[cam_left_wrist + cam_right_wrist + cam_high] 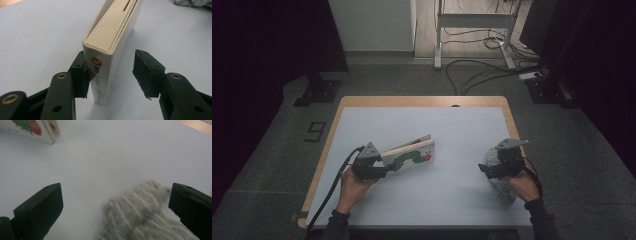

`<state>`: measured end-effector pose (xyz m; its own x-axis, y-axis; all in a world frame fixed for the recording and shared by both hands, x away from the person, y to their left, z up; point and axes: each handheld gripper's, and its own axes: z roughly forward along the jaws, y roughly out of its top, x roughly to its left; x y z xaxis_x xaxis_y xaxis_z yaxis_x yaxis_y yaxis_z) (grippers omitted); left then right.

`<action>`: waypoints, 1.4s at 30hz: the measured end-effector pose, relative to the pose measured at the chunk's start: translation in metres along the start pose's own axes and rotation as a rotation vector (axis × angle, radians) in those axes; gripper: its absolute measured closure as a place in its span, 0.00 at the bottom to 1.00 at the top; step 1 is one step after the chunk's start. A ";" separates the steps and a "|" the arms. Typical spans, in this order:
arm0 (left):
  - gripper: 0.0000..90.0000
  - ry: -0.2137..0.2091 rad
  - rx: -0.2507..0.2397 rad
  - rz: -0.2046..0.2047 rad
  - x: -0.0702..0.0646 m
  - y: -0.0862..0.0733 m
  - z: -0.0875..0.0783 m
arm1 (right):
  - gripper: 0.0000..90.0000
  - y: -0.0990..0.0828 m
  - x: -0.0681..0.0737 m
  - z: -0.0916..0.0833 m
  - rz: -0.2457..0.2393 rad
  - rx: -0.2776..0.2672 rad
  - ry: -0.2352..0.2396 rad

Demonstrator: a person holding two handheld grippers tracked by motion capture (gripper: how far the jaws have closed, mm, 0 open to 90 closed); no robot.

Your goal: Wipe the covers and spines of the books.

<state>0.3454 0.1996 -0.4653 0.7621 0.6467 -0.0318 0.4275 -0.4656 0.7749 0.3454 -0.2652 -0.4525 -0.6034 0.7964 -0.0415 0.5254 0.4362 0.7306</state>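
A white board book [409, 156] with a green caterpillar on its cover stands on its edge on the white mat [452, 125], slightly fanned. My left gripper [384, 167] is at the book's spine end. In the left gripper view the spine [105, 75] stands between the jaws of the left gripper [110, 72]: one pad [80, 72] touches it and the other [146, 72] is clear of it. My right gripper [486, 167] is open wide over a grey knitted cloth [504, 192]. The right gripper view shows that cloth [140, 215] lying low between the jaws of the right gripper [116, 197], and the book [30, 127] far off.
The mat covers a wooden table [422, 101] whose edge shows at the back and left. On the floor beyond are cables [482, 70], a white desk frame [472, 22] and black stand feet [317, 92].
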 end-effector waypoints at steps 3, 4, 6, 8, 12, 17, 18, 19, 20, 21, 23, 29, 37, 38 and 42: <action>0.56 0.010 0.003 0.004 0.000 0.000 0.000 | 0.00 -0.009 -0.008 -0.006 0.016 0.011 -0.026; 0.58 0.010 0.004 0.004 -0.001 0.000 0.001 | 0.00 -0.013 -0.011 -0.008 0.022 0.020 -0.038; 0.60 0.020 0.002 0.007 -0.001 -0.001 0.001 | 0.00 -0.019 -0.015 -0.010 0.029 0.033 -0.054; 0.62 0.023 0.004 0.008 -0.001 -0.001 0.000 | 0.00 -0.025 -0.018 -0.010 0.037 0.042 -0.066; 0.65 0.027 0.006 0.008 0.000 -0.001 0.000 | 0.00 -0.036 -0.024 -0.008 0.068 0.058 -0.074; 0.67 0.029 0.003 0.007 0.000 -0.001 0.000 | 0.01 -0.049 -0.028 0.004 0.089 0.091 -0.066; 0.67 0.028 0.003 0.008 0.001 -0.001 0.000 | 0.04 -0.052 -0.028 0.007 0.091 0.100 -0.066; 0.67 0.028 0.003 0.008 0.001 -0.001 0.000 | 0.08 -0.054 -0.029 0.009 0.097 0.110 -0.067; 0.67 0.028 0.004 0.008 0.001 -0.001 0.000 | 0.12 -0.057 -0.030 0.012 0.101 0.117 -0.066; 0.68 0.027 0.004 0.009 0.001 -0.001 0.000 | 0.16 -0.059 -0.031 0.014 0.109 0.122 -0.065; 0.68 0.027 0.004 0.010 0.001 -0.001 -0.001 | 0.23 -0.062 -0.032 0.017 0.122 0.123 -0.063; 0.68 0.028 0.005 0.015 0.000 -0.001 -0.001 | 0.54 -0.067 -0.035 0.019 0.166 0.126 -0.033; 0.68 0.027 0.001 0.014 0.001 -0.002 -0.001 | 0.65 -0.062 -0.031 0.008 0.121 0.122 -0.036; 0.68 0.026 0.001 0.014 0.001 -0.002 -0.001 | 0.66 -0.061 -0.031 0.006 0.120 0.115 -0.037; 0.68 0.025 -0.001 0.013 0.001 -0.002 -0.001 | 0.66 -0.055 -0.029 -0.003 0.116 0.088 -0.028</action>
<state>0.3450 0.2019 -0.4666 0.7554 0.6553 -0.0060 0.4172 -0.4738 0.7755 0.3323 -0.3140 -0.4889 -0.5193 0.8544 0.0203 0.6421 0.3744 0.6690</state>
